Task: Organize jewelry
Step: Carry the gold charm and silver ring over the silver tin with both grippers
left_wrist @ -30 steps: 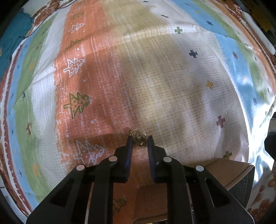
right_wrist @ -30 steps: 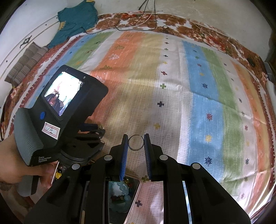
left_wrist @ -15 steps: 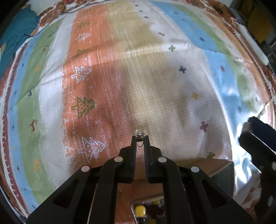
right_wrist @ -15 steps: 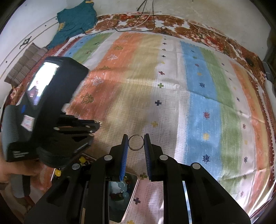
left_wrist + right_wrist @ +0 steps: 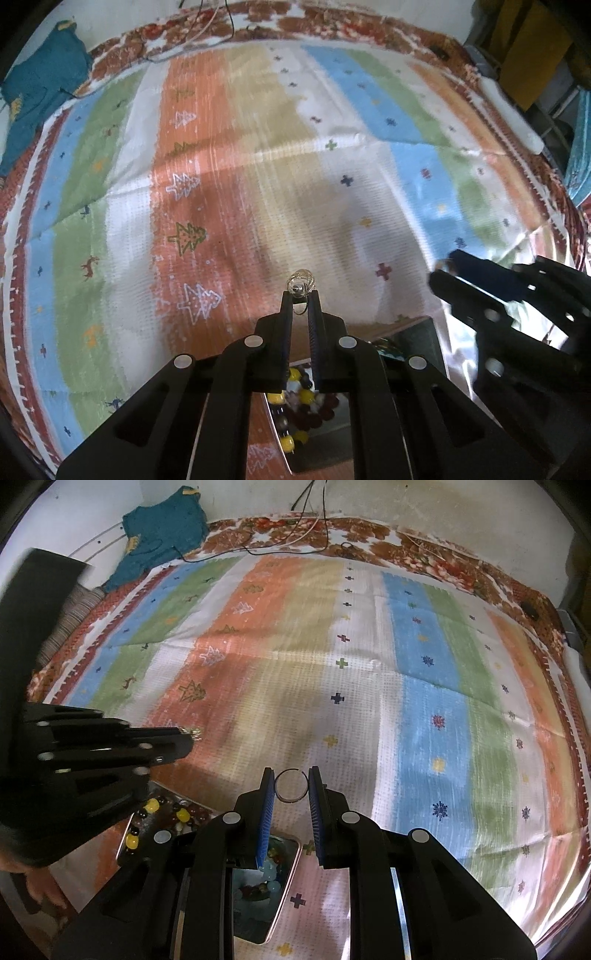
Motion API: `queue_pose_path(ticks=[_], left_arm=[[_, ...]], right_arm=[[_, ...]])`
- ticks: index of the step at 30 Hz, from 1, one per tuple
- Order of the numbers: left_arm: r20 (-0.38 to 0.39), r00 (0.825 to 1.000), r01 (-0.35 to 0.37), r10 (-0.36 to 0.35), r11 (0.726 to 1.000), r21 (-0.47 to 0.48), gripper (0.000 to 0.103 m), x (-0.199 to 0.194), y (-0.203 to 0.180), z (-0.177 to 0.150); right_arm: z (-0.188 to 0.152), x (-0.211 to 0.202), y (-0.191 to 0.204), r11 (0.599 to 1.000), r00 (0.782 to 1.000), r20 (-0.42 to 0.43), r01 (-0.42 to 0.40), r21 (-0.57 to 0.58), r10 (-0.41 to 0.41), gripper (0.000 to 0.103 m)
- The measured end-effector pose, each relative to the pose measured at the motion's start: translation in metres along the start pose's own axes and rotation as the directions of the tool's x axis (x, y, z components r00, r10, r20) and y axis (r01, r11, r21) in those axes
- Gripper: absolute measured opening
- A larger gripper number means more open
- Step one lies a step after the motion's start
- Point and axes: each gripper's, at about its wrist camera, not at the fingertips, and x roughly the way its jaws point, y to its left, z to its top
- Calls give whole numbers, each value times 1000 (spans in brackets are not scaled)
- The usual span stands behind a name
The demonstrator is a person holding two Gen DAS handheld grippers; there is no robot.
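My left gripper (image 5: 300, 294) is shut on a small wire-coil earring (image 5: 302, 283) with a silver bead, held above the striped cloth (image 5: 258, 184). From the right wrist view, the left gripper (image 5: 189, 739) reaches in from the left, with the earring (image 5: 195, 732) at its tip. My right gripper (image 5: 291, 772) is shut on a thin metal ring (image 5: 291, 800), which stands upright between the blue pads. In the left wrist view, the right gripper (image 5: 441, 271) shows at the right edge. Below both grippers lie mirrored trays (image 5: 276, 424) (image 5: 291, 867) holding beads (image 5: 295, 400).
A second tray of yellow and dark red beads (image 5: 166, 812) lies under the left gripper. A teal garment (image 5: 162, 535) and cables (image 5: 306, 528) lie at the cloth's far edge. A hand (image 5: 40, 890) shows at lower left. The cloth stretches wide ahead.
The left gripper's jaws closed on the earring and lifted it off the cloth; the bead tray came into view beneath. The right gripper kept still with the ring.
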Motion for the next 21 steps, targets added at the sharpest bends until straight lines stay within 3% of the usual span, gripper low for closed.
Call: queue_pose_path(ticks=[9, 21], left_arm=[[95, 995, 43, -42, 999, -6, 8, -38, -10, -19], [164, 986, 27, -33, 999, 41, 8, -61, -23, -39]], right_arm=[[-7, -9, 4, 1000, 1000, 24, -7, -4, 7, 19], [-18, -20, 10, 1000, 999, 40, -26, -13, 26, 19]])
